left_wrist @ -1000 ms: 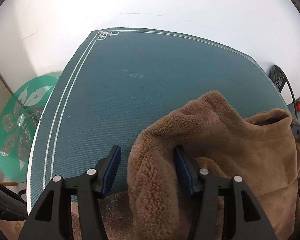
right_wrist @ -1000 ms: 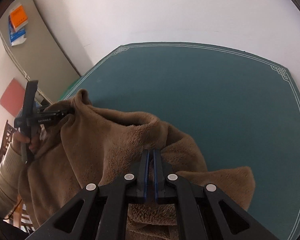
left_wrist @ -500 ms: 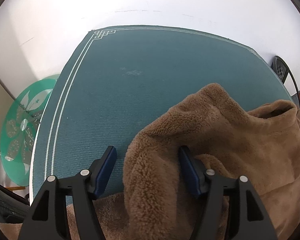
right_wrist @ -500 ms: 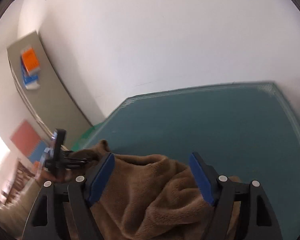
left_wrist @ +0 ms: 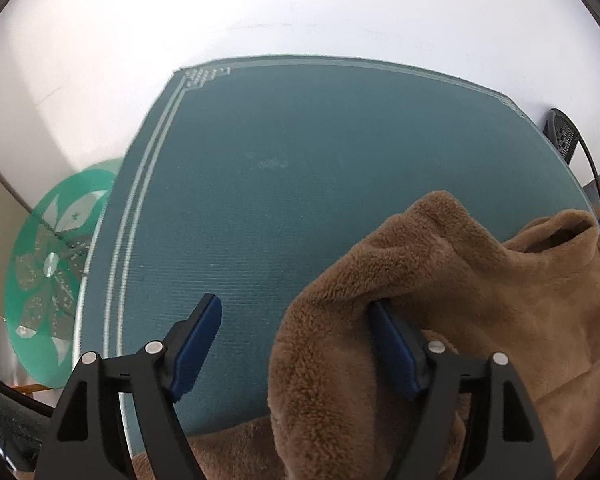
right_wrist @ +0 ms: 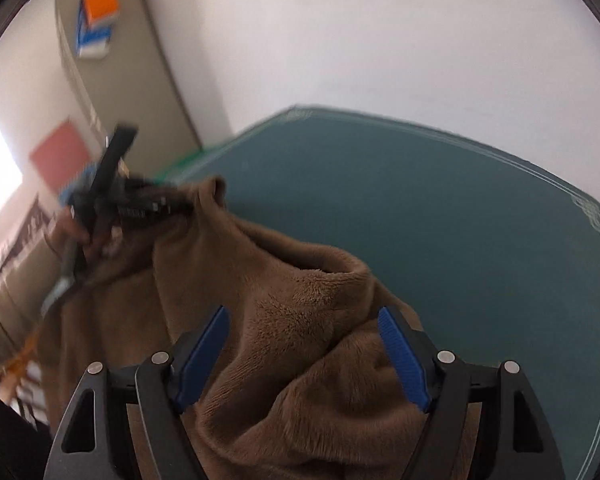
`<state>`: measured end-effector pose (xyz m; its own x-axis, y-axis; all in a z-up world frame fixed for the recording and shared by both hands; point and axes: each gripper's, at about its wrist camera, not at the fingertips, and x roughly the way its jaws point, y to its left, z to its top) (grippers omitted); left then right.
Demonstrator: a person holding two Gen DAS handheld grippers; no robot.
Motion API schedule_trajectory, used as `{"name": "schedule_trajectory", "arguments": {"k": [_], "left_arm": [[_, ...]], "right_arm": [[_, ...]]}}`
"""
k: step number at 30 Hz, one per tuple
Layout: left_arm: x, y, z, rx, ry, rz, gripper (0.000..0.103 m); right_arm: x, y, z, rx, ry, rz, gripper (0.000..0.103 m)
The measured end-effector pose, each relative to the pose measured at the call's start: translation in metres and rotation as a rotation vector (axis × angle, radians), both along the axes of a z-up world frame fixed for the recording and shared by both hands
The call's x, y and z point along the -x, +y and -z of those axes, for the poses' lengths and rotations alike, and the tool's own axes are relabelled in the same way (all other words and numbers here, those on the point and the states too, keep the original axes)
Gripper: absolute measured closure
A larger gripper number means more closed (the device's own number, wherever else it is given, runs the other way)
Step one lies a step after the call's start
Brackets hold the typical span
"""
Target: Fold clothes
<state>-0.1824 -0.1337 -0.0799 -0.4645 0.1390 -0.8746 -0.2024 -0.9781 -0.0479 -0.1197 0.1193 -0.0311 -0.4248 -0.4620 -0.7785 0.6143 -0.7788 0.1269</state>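
Note:
A brown fleece garment point(left_wrist: 440, 300) lies bunched on the near right part of the teal table mat point(left_wrist: 300, 160). My left gripper point(left_wrist: 295, 344) is over its left end and its jaws are opening. A fold of fleece drapes over the right finger point(left_wrist: 396, 352), while the left finger point(left_wrist: 199, 340) stands clear over the mat. In the right wrist view the garment point(right_wrist: 300, 320) bulges up between the fingers of my right gripper point(right_wrist: 304, 356), which is open and not pressing on it. A hand point(right_wrist: 71, 232) holds the blurred left gripper at the garment's far corner.
A round green glass table point(left_wrist: 51, 272) with a flower pattern stands beyond the mat's left edge. A black device with a cable point(left_wrist: 564, 136) sits at the far right. A grey cabinet point(right_wrist: 139, 80) carries an orange and blue box point(right_wrist: 97, 20). White wall lies behind.
My right gripper went from shut on the fleece to wide open and let it go, its view swinging up and back. The left jaws have spread wider, and that gripper shifted a little to the right.

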Motion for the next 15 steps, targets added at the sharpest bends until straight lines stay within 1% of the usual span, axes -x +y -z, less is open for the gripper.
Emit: {"name": "schedule_trajectory", "arguments": {"k": [2, 4, 5, 6, 7, 8, 9, 10, 11, 13, 15], "left_arm": [[0.006, 0.0, 0.006, -0.01, -0.01, 0.008, 0.02], [0.008, 0.001, 0.007, -0.015, 0.003, 0.017, 0.018], [0.008, 0.003, 0.007, -0.013, 0.006, 0.021, 0.018], [0.007, 0.005, 0.007, -0.011, 0.009, 0.025, 0.018], [0.006, 0.007, 0.007, -0.009, 0.012, 0.029, 0.021], [0.005, 0.01, 0.005, -0.019, 0.013, 0.037, 0.033], [0.005, 0.014, 0.002, -0.038, 0.013, 0.047, 0.062], [0.005, 0.017, -0.002, -0.073, 0.003, 0.051, 0.075], [0.005, 0.018, -0.007, -0.104, 0.003, 0.042, 0.083], [0.004, 0.022, -0.021, -0.112, 0.055, 0.017, 0.083], [0.006, 0.023, -0.037, -0.115, 0.115, -0.024, 0.083]], "right_arm": [[0.005, 0.01, 0.004, -0.035, -0.027, -0.014, 0.025], [0.016, 0.004, 0.02, -0.069, -0.068, -0.021, 0.027], [0.017, 0.002, 0.025, -0.085, -0.077, -0.027, 0.045], [0.017, 0.002, 0.029, -0.102, -0.086, -0.034, 0.059], [0.014, 0.0, 0.029, -0.119, -0.075, -0.035, 0.071], [0.011, -0.002, 0.029, -0.136, -0.059, -0.034, 0.075], [0.005, -0.003, 0.023, -0.151, -0.016, -0.034, 0.078], [0.002, -0.001, 0.014, -0.148, 0.024, -0.017, 0.079], [-0.001, 0.001, 0.006, -0.142, 0.062, 0.004, 0.079], [0.0, 0.01, -0.019, -0.115, 0.164, 0.087, 0.079], [0.006, 0.017, -0.039, -0.113, 0.26, 0.178, 0.079]]}}
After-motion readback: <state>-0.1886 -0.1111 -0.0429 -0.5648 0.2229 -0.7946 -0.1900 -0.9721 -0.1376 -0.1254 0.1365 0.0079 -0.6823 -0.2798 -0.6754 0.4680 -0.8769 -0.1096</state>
